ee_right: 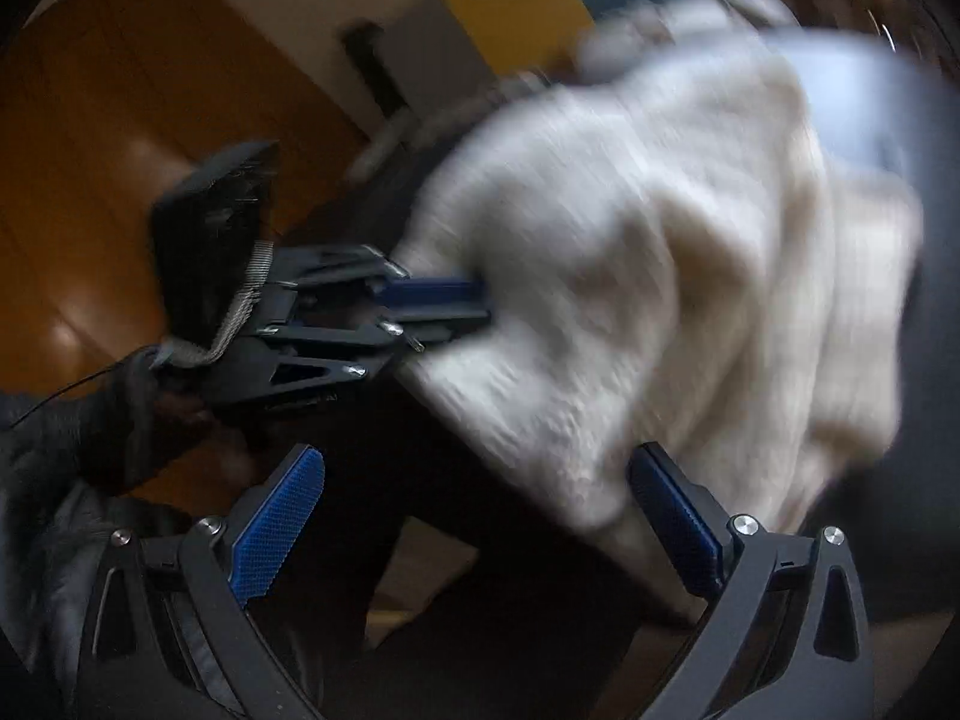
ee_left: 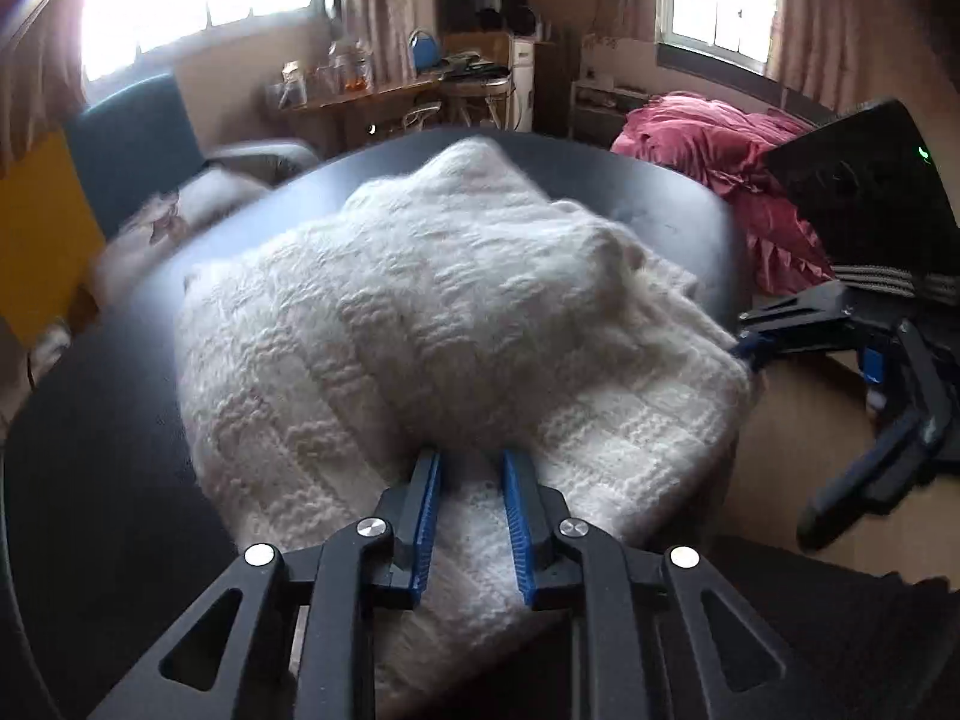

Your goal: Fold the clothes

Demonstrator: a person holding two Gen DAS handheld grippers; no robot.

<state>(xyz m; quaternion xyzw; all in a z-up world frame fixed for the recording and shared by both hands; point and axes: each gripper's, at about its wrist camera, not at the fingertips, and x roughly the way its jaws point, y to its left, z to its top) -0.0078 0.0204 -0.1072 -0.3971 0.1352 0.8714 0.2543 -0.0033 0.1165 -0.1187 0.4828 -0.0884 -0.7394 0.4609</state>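
Observation:
A white knitted sweater lies bunched and partly folded on a round black table. My left gripper is at the sweater's near edge with its blue pads closed on a fold of the knit. In the right wrist view the left gripper shows from the side, pinching the sweater. My right gripper is wide open and empty, off the table's edge beside the sweater. It also shows at the right of the left wrist view. The right wrist view is blurred.
A pink bedspread lies beyond the table at the right. A blue chair and a cluttered desk stand behind it. A wooden floor lies below the table's edge.

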